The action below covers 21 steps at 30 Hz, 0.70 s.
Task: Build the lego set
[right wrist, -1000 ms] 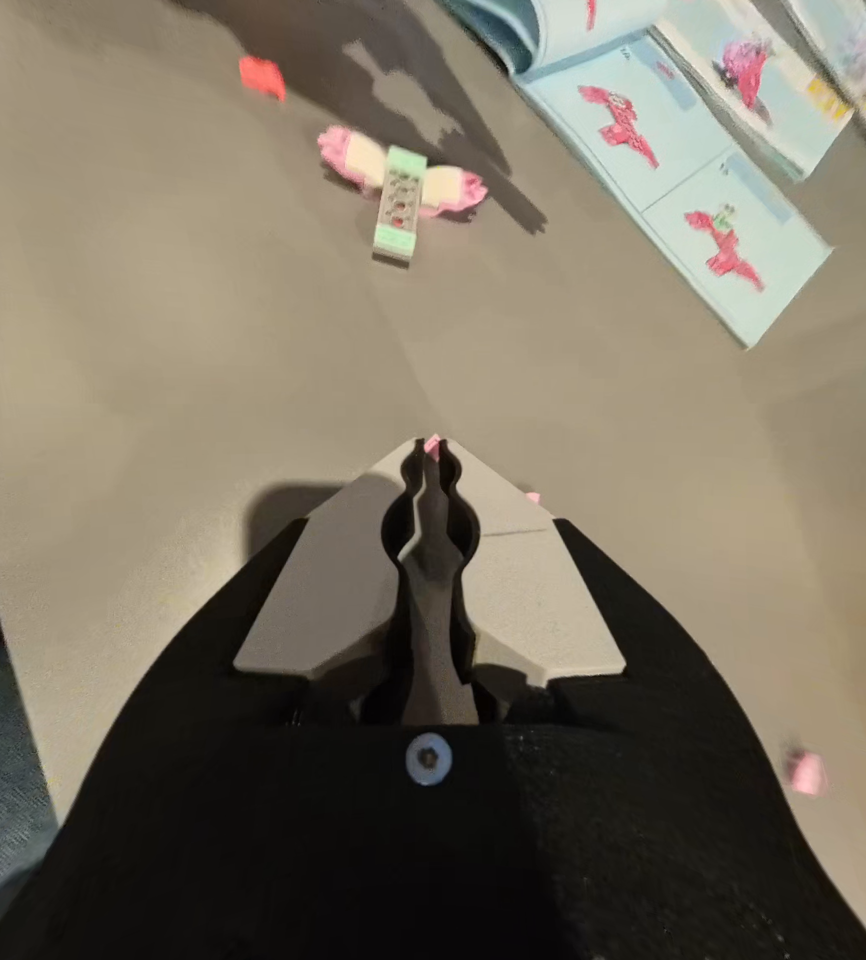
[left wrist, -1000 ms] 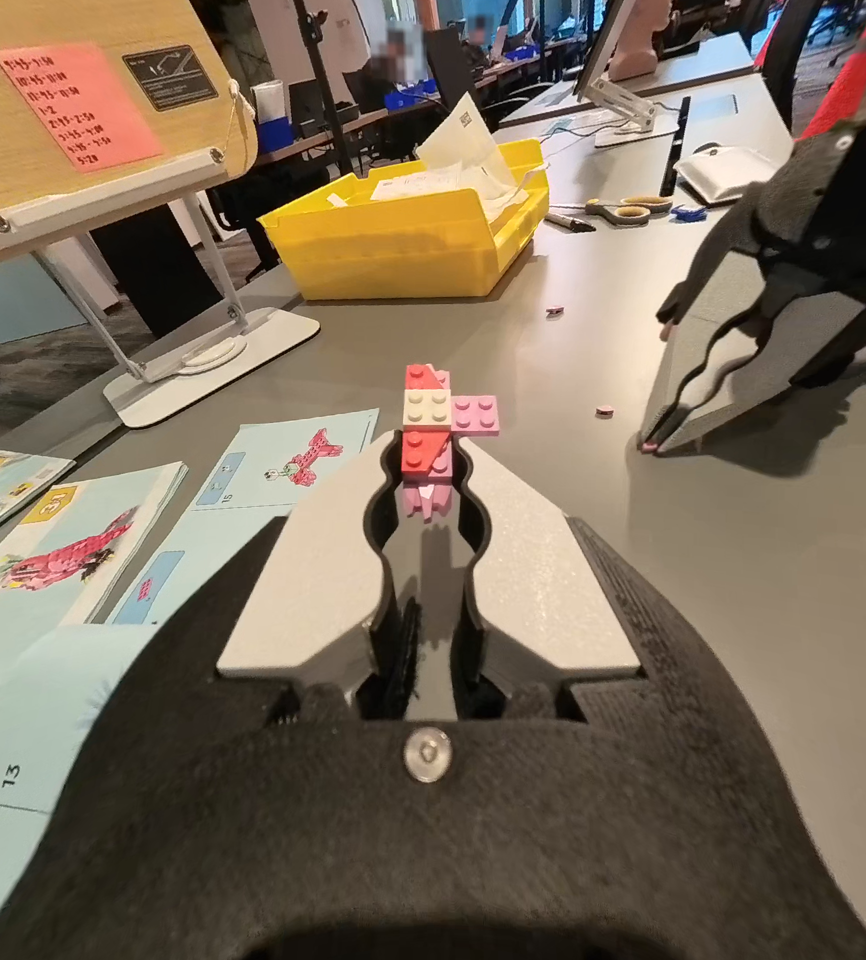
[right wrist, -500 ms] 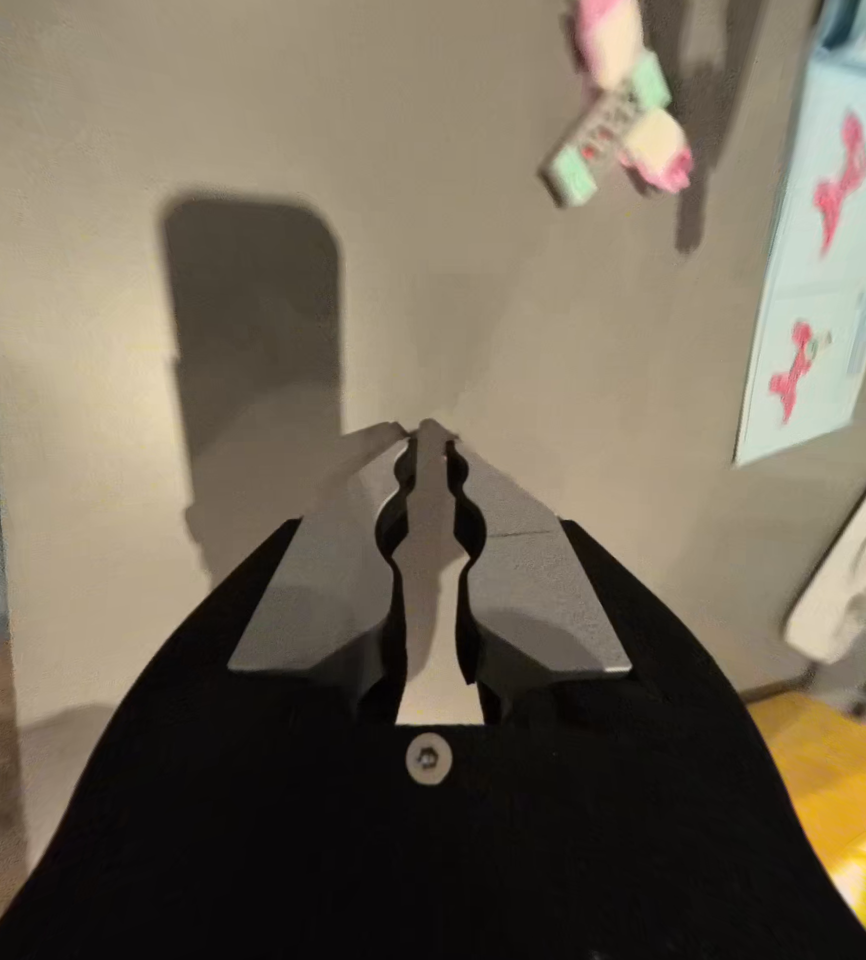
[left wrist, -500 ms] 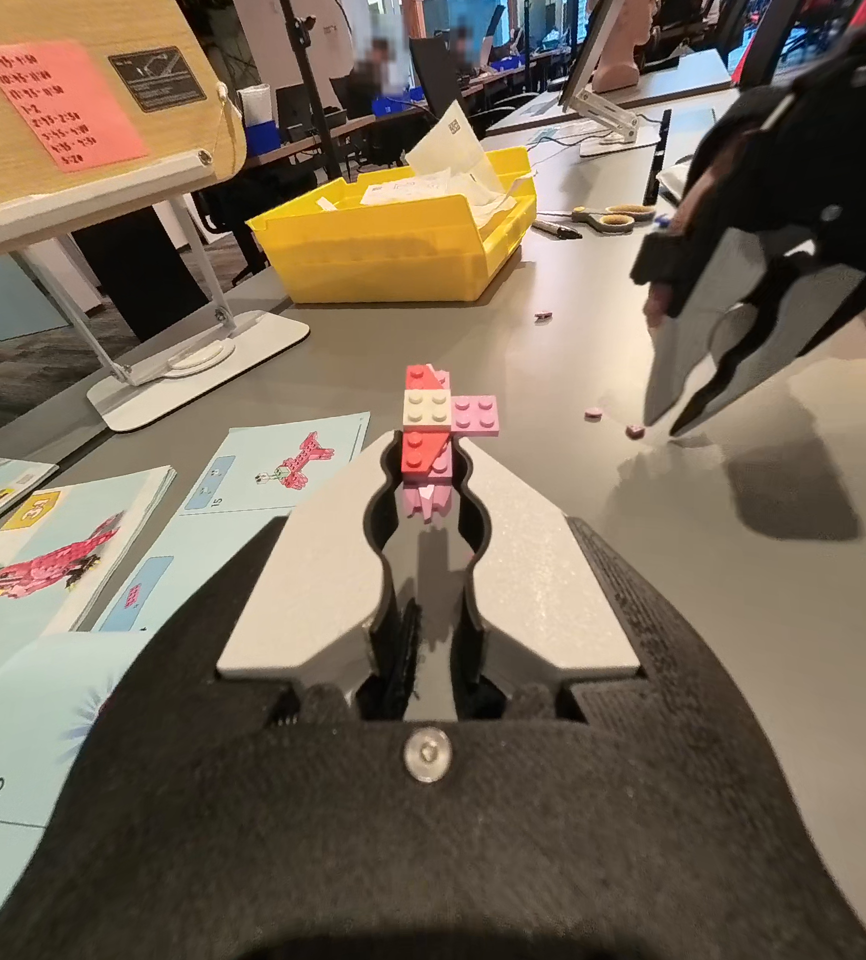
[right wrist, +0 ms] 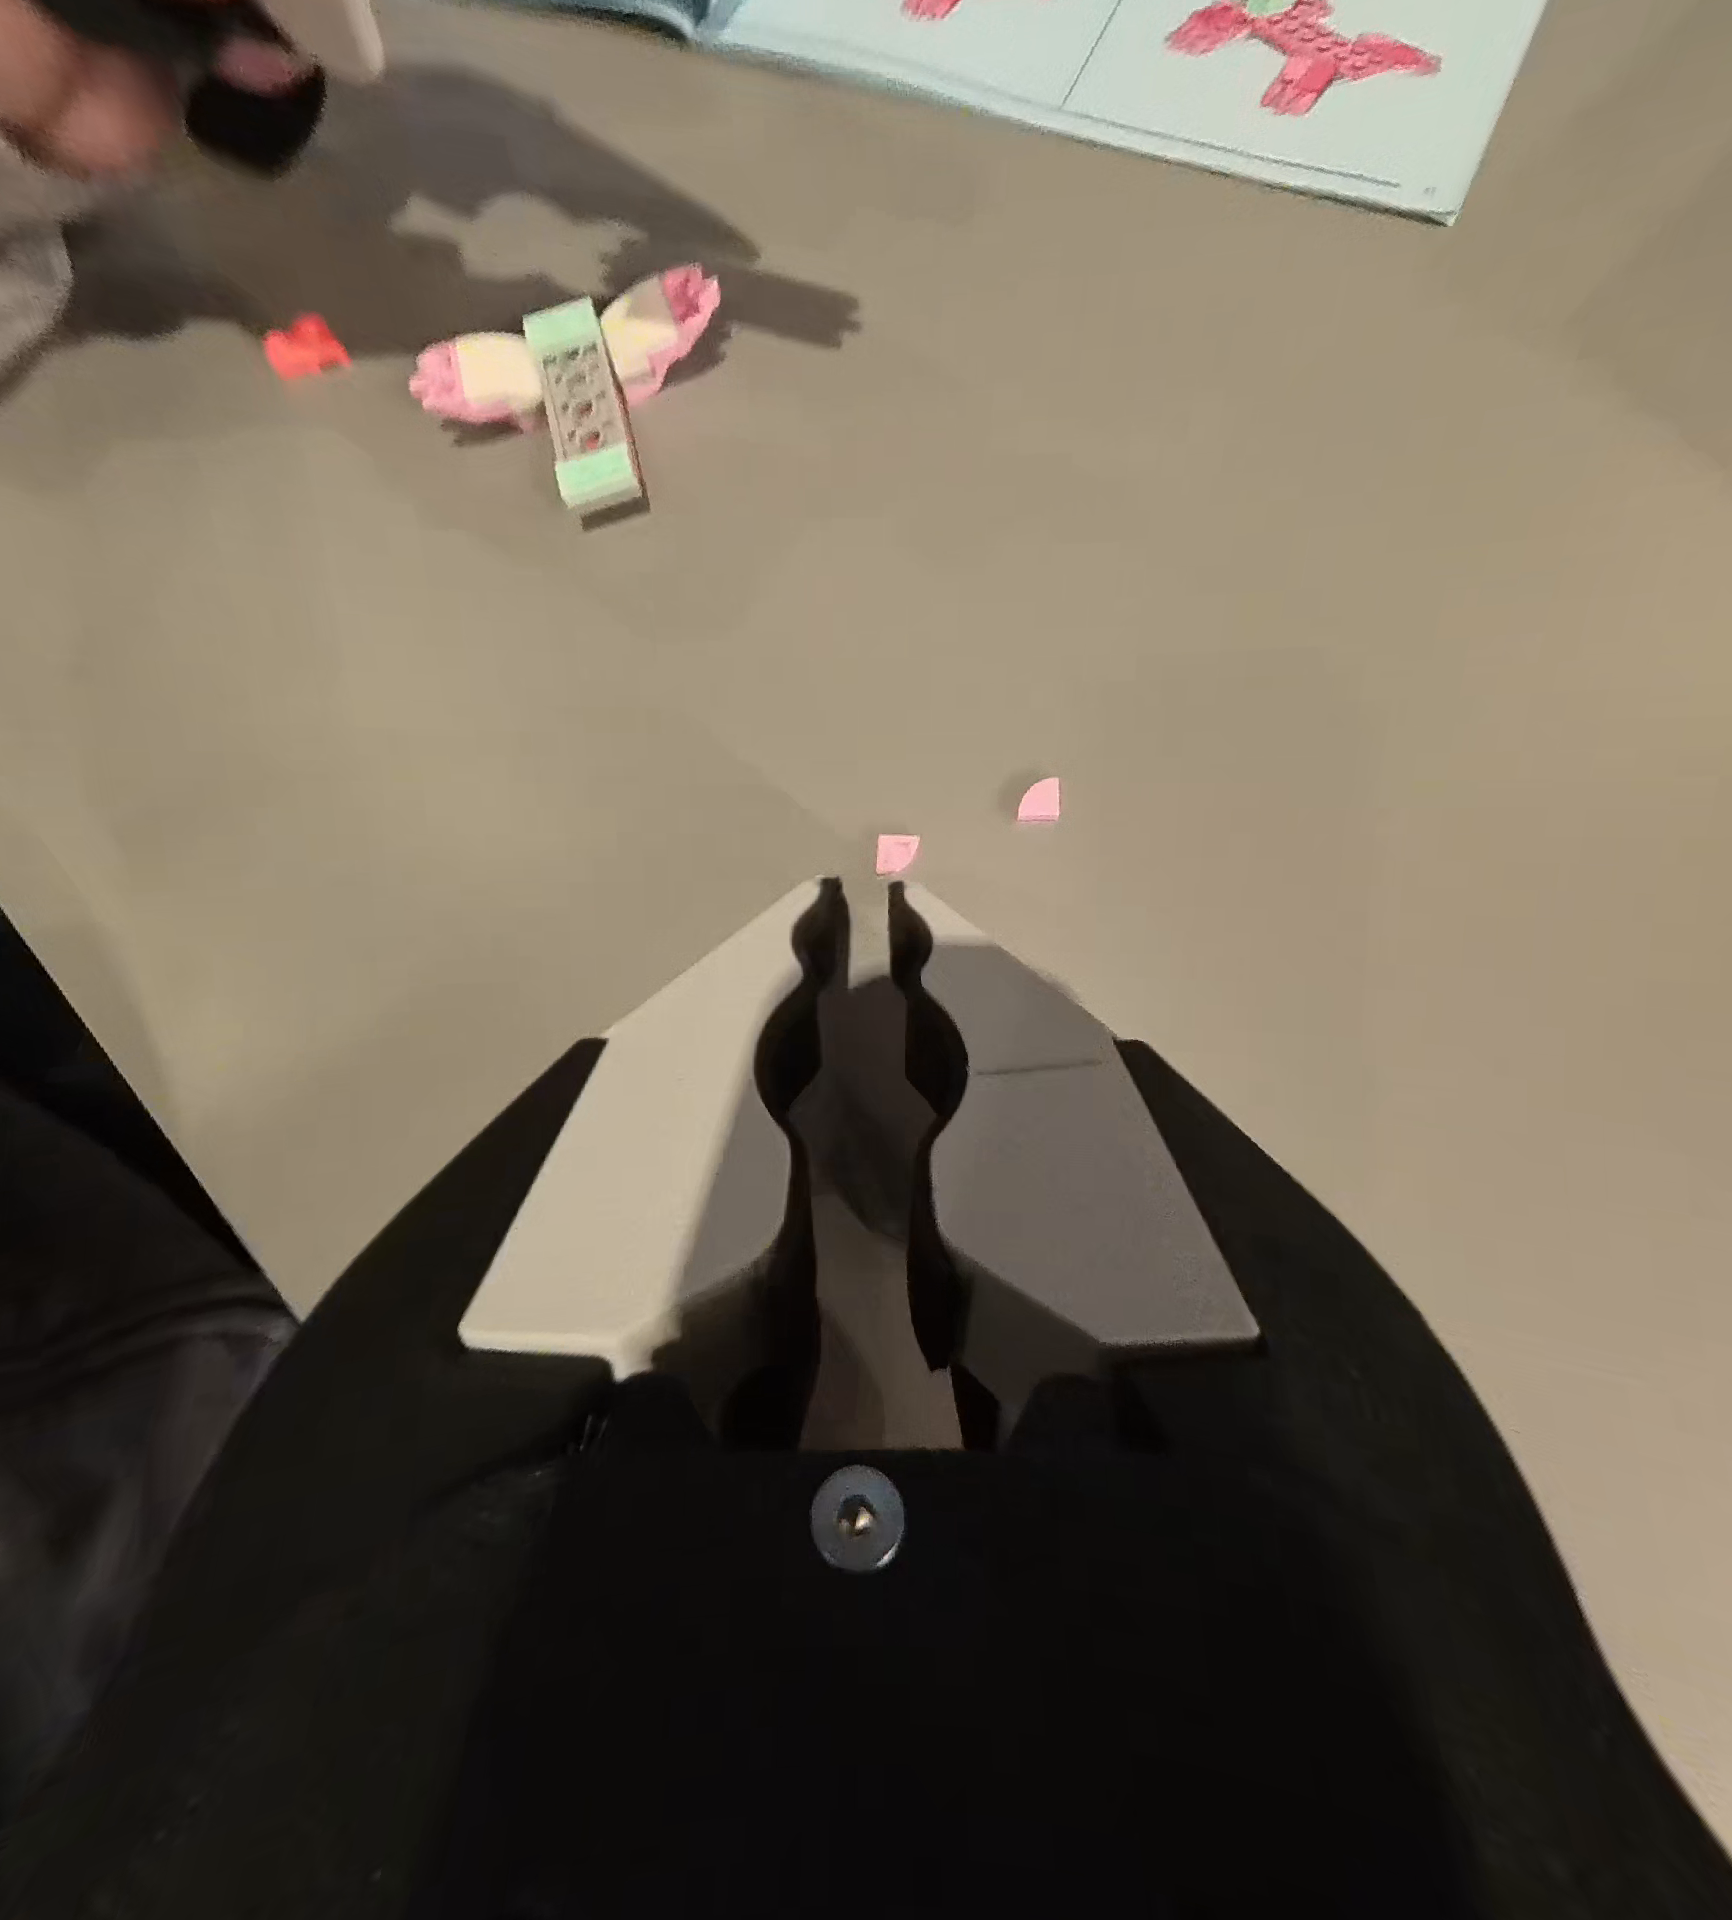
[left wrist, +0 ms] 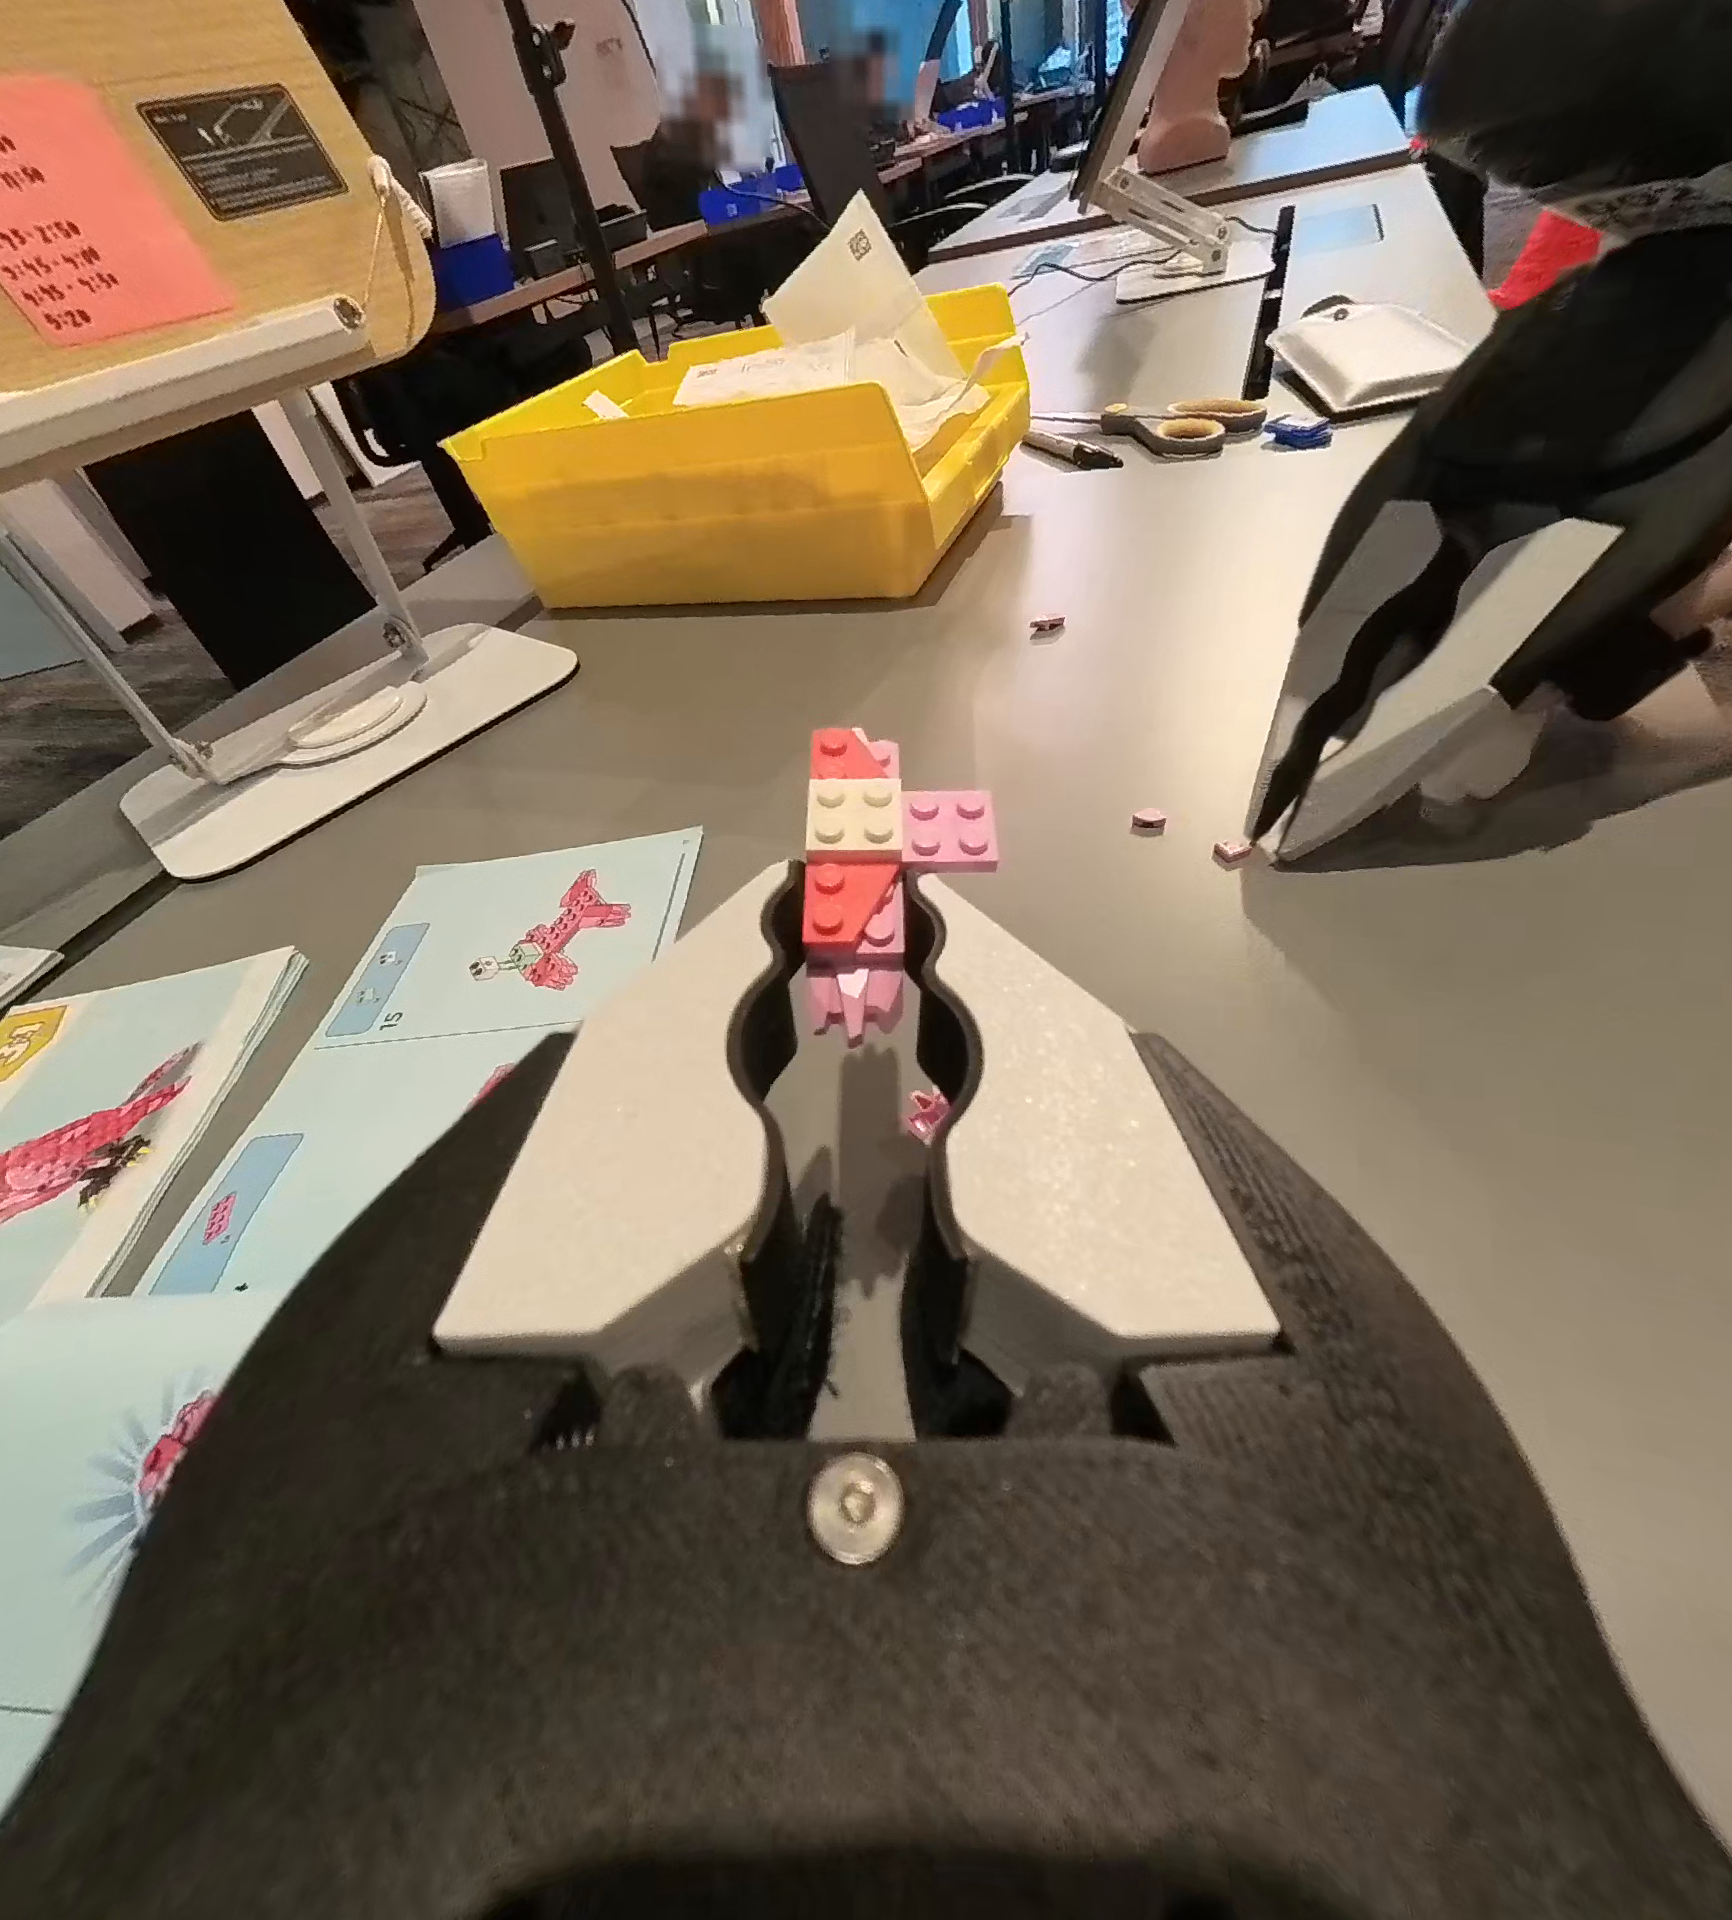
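My left gripper is shut on a small lego build of red, cream and pink plates, held above the grey table. My right gripper is tip-down on the table, jaws a narrow gap apart and empty. A small pink quarter-round tile lies just ahead of its tips, and a second one lies a little farther right. The left wrist view shows the right gripper beside that tile. A winged build of green, cream and pink lies farther off, with a red piece next to it.
Open instruction booklets lie at the left, also seen in the right wrist view. A yellow bin, a wooden book stand and scissors stand at the back. Loose small pieces dot the table. The table edge runs close on the left. Tip to tip, the grippers are about 15 cm apart. The red piece lies some 12 cm from my left tips, 20 cm from my right tips.
The right gripper held a small pink tile at its tips, lifted without it, and has come back down behind the tile with its jaws slightly apart. The left gripper has held its build still.
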Motion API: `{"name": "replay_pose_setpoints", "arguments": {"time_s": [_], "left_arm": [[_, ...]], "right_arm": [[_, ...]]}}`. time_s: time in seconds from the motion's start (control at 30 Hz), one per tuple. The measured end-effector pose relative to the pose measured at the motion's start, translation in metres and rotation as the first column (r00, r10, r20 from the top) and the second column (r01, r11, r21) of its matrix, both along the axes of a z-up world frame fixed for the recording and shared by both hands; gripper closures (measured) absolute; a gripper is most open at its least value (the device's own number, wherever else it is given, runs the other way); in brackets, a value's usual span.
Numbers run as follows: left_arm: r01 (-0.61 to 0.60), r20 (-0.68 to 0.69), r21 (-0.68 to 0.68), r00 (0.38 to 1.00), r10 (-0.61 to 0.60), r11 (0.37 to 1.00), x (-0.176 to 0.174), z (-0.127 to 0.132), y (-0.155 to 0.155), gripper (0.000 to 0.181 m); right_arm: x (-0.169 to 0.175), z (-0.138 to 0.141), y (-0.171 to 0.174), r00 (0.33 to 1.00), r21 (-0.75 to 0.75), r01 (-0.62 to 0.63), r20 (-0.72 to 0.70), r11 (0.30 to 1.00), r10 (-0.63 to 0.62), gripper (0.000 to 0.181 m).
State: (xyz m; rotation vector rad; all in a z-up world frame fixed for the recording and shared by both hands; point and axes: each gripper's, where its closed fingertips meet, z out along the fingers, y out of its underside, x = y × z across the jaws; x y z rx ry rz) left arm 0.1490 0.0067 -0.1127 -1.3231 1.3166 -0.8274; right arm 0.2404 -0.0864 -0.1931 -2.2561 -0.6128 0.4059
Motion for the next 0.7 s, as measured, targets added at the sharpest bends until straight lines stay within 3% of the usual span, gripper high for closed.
{"name": "replay_pose_setpoints", "arguments": {"time_s": [0.2,0.7], "left_arm": [[0.005,0.001,0.002,1.000,-0.005,1.000,-0.001,-0.001,0.000,0.165],[0.009,-0.007,-0.010,1.000,-0.010,1.000,-0.001,-0.003,0.001,0.165]], "right_arm": [[-0.002,0.000,0.008,0.999,0.041,0.045,-0.005,0.998,-0.044,0.181],[-0.001,-0.001,0.020,0.998,0.080,0.066,0.019,0.995,-0.067,0.177]]}}
